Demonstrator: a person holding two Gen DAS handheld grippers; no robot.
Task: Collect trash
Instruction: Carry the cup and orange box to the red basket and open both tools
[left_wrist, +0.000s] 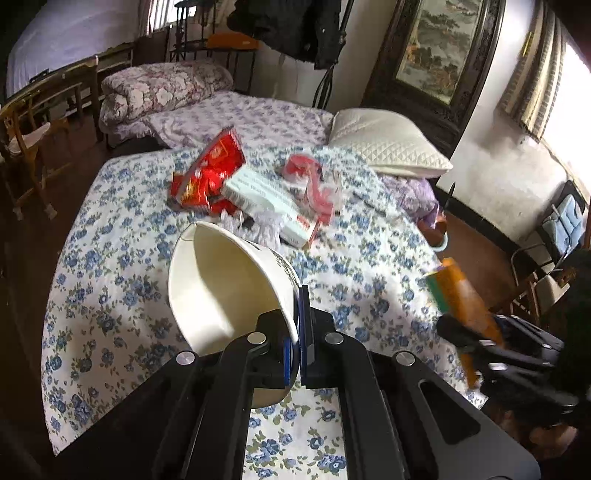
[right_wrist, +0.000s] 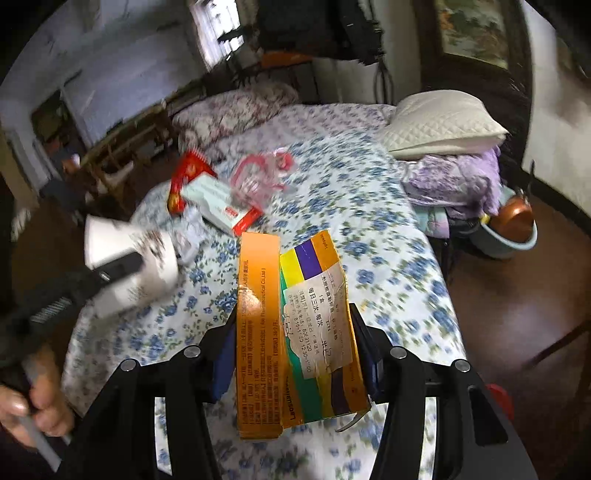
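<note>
Right wrist: "Co.,Ltd" on orange box (right_wrist: 295, 332)

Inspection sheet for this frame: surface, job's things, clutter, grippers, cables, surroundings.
Surface: floral bedspread.
Job's things: white paper cup and orange box, both lifted; red wrapper, white box and pink plastic packaging piled on the bed.
Clutter: crumpled paper by the pile.
Grippers: left gripper clamps the cup's rim; right gripper clamps the box.
Cables: nothing seen.
Surroundings: white pillow, folded quilt, framed painting.
</note>
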